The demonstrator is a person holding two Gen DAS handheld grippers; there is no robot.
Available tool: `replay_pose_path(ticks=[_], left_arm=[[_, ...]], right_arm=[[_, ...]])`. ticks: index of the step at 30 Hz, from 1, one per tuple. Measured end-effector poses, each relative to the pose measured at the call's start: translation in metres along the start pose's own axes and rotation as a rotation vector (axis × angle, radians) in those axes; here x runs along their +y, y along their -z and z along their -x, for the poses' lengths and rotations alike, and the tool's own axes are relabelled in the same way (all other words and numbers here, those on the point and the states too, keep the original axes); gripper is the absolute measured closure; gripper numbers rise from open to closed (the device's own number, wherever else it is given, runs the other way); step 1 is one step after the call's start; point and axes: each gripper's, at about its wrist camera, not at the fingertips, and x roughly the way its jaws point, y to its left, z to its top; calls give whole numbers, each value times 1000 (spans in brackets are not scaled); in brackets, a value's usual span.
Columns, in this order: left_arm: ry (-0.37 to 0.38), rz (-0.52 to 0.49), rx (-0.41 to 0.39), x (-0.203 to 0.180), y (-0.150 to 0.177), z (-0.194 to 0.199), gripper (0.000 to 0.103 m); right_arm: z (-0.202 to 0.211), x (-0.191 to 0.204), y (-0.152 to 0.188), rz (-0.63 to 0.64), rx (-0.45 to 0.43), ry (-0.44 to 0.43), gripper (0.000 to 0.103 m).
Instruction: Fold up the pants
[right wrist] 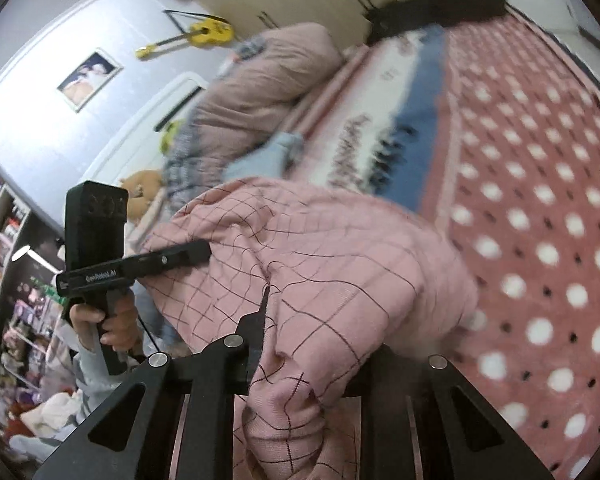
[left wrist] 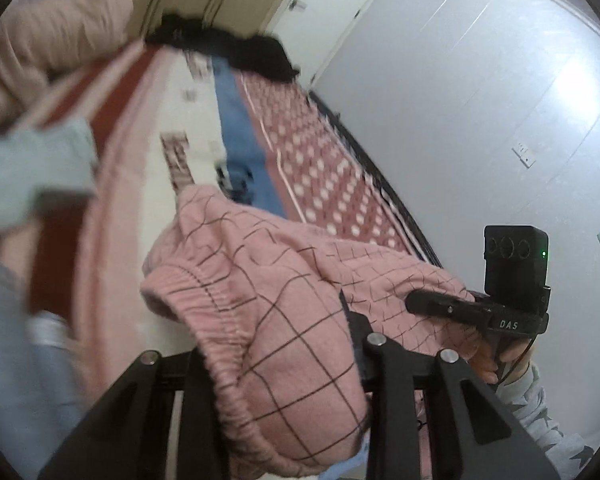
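Clamped the left gripper (left wrist: 276,344) onto the pink checked pants (left wrist: 284,312), right at the elastic waistband (left wrist: 204,300). Pinched the cloth hard between the black fingers (left wrist: 354,328), bunched up and spilling over the gripper frame. Grasped the same garment further along with the right gripper (left wrist: 414,303), seen off to the right of the left wrist view, jaws pressed together on a fold of the fabric. Wrapped a hand (left wrist: 496,356) round its handle, just below a grey star-printed sleeve (left wrist: 540,416).

Checked it from the right wrist view too: draped over and between the near fingers, bitten tight, slung in a slack pink span across to the other gripper. Held the pants up in the air above the bedspread (right wrist: 540,200), red with white dots. Could not tell whether any trailing end touched it. Blurred heavily in both views.

Spotted a pale blue garment (right wrist: 268,156) lying further up the bed, just beside a big pink duvet (right wrist: 268,80). Spotted something black (right wrist: 440,4) heaped at the far end. Picked out a yellow toy guitar (right wrist: 204,34) on the white wall (right wrist: 60,20), near a framed picture (right wrist: 88,80). Made out a teddy bear (right wrist: 144,186) below those, and packed shelves (right wrist: 4,272) at the left rim.
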Motion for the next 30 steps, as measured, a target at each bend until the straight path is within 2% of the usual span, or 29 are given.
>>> replay_pose_path(ticks=[7, 11, 15, 20, 24, 26, 30], left_arm=[[-92, 2, -130, 25, -15, 117, 77], [-162, 37, -186, 54, -17, 170, 77], [-239, 90, -217, 95, -6, 219, 77], [-296, 189, -223, 153, 20, 248, 77], [-304, 252, -180, 200, 41, 237, 77], [-285, 283, -146, 221, 50, 227, 77], [-284, 297, -81, 247, 75, 209, 72]], right_arm=[[-15, 123, -34, 130, -82, -95, 89], [-41, 178, -55, 189, -75, -148, 89], [-86, 233, -64, 233, -38, -190, 89], [-150, 282, -57, 290, 31, -228, 89], [-207, 304, -43, 301, 104, -238, 89], [-226, 305, -35, 306, 131, -225, 89], [-256, 281, -16, 281, 193, -186, 89]])
